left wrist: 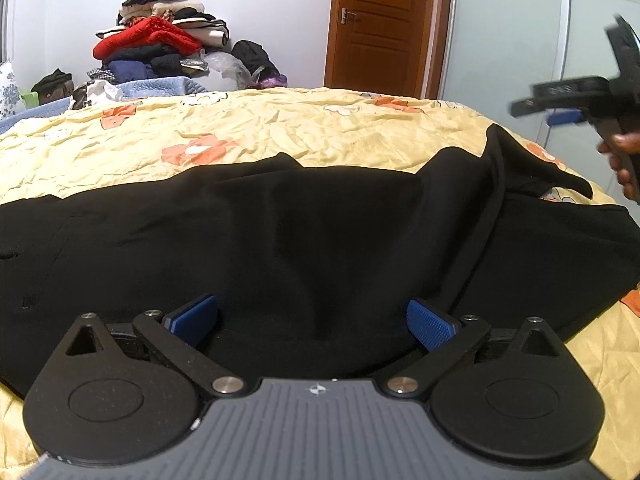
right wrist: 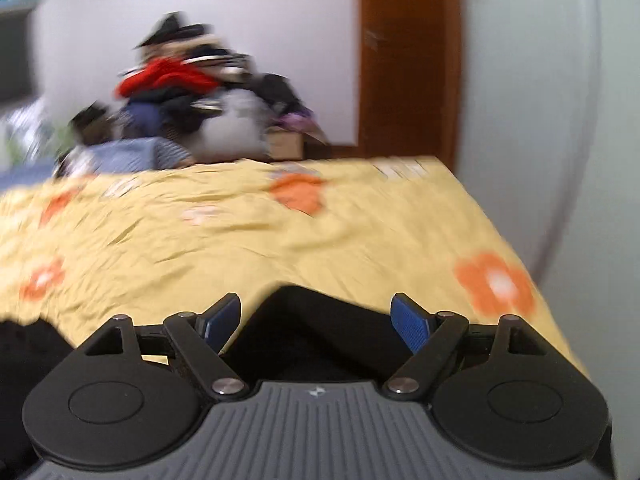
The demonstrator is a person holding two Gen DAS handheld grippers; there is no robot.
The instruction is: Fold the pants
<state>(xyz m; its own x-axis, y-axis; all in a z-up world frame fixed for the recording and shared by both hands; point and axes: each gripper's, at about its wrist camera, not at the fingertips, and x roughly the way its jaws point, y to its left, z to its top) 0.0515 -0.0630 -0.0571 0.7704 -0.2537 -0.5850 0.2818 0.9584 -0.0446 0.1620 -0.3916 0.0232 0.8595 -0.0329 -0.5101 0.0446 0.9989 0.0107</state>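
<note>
The black pants [left wrist: 320, 240] lay spread across the near edge of the bed [left wrist: 280, 128], on its yellow flowered cover, with one end bunched into raised folds toward the bed's right corner. The left gripper [left wrist: 312, 320] hovered low over the middle of the cloth with its blue pads [left wrist: 430, 322] standing wide apart, nothing between them but the fabric lying below. The right gripper [right wrist: 316, 320] was also spread wide and held nothing; in its own blurred view only a peak of the pants showed beneath it, near the right edge of the bed, and in the left wrist view it hung in the air off that corner in a person's hand [left wrist: 626, 160]. The main risk, as I judged it, was that the rumpled right end would get folded in as it lay, leaving a lumpy, crooked fold, since neither gripper had hold of it to pull it flat. A pinch taken in the middle could also catch only the top layer. The cloth sat close to the near edge and might slide off if tugged that way. No container showed clearly in either view; a heap of clothes [left wrist: 160, 44] stood beyond the far edge.
</note>
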